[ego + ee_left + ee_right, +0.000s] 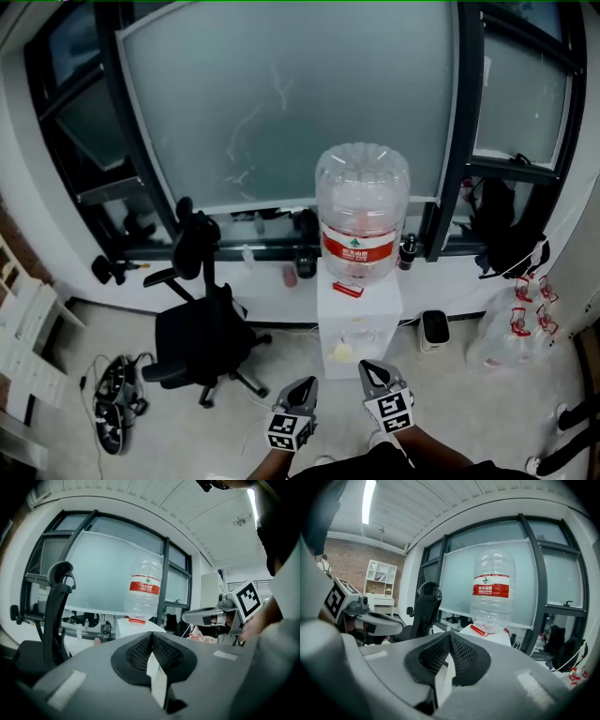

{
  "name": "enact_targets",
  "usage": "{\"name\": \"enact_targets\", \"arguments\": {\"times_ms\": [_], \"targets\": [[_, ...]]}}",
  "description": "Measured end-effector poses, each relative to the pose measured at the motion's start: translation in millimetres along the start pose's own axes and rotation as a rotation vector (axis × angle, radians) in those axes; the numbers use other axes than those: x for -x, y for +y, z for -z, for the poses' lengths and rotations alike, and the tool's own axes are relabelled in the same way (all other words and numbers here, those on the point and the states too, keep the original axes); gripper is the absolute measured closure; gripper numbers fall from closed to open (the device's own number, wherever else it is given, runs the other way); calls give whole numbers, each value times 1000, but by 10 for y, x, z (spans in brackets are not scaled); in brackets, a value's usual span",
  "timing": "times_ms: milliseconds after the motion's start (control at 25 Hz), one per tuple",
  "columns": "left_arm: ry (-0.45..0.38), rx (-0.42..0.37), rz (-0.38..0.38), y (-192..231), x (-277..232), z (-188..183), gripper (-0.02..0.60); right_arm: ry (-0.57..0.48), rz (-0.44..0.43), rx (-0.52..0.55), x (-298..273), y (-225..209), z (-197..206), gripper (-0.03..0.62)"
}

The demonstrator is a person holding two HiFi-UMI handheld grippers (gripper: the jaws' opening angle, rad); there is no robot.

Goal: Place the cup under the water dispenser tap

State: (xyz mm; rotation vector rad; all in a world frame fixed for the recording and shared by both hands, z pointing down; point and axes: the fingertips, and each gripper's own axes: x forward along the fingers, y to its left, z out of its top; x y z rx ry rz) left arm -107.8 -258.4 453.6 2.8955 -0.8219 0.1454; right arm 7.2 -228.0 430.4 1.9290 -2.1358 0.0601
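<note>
**Both grippers shut and empty, cup not clearly found**

The left gripper [306, 384] and the right gripper [371, 368] hover low in the head view, short of the white box-shaped water dispenser [359, 314]. Each one's fingers [138, 651] are pressed together with nothing between them. Neither holds the cup. A small pale yellowish shape [342, 352] in the dispenser's front recess may be the cup, but it is too small to tell.

The main risk is reaching in without knowing where the cup is. If that shape is the cup, closed fingers pushed into the recess could knock it over or shove it off its spot. A light cup would also tip if it were pinched near the rim. The big clear plastic bottle with a red label [362, 202] on top overhangs the cabinet, so a high approach could bump it.

A black office chair [202, 337] stands just left of the dispenser and crowds the left gripper's side. A small white box [433, 328] and a white plastic bag with red print [511, 337] sit on the floor to the right. A tangle of dark cables [117, 389] lies well to the left. The path straight ahead looks open.
</note>
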Motion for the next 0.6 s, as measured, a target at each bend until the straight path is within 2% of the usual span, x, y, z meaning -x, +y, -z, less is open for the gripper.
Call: {"name": "enact_targets", "arguments": {"times_ms": [600], "targets": [[6,2,28,-26,-165,69,563,-18,55,-21,-52,-150,61,592]]}}
